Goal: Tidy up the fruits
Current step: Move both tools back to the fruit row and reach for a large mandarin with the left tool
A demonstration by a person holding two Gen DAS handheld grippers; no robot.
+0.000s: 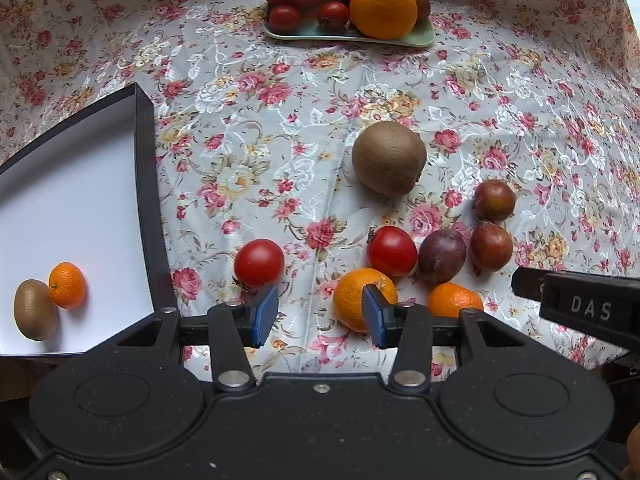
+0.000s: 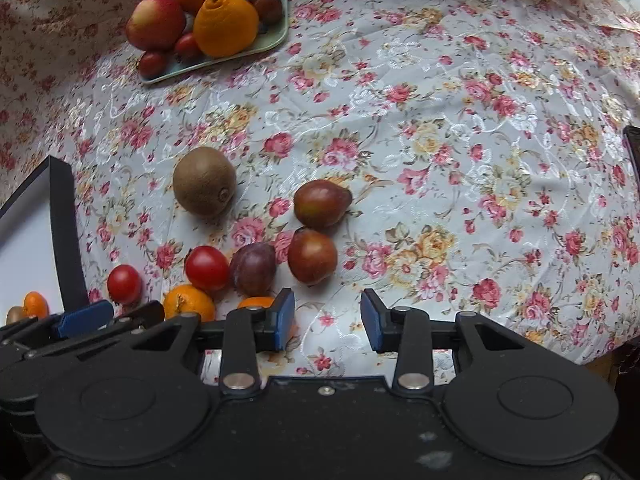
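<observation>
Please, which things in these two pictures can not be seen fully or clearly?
- Small mandarin, right wrist view: mostly hidden behind the right gripper.
- White box, both views: cut off by the left edge.
- Fruits at the back of the green tray, left wrist view: cut off by the top edge, hidden behind the big orange.

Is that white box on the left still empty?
No, the white box already holds a kiwi and a small mandarin lying side by side.
</observation>
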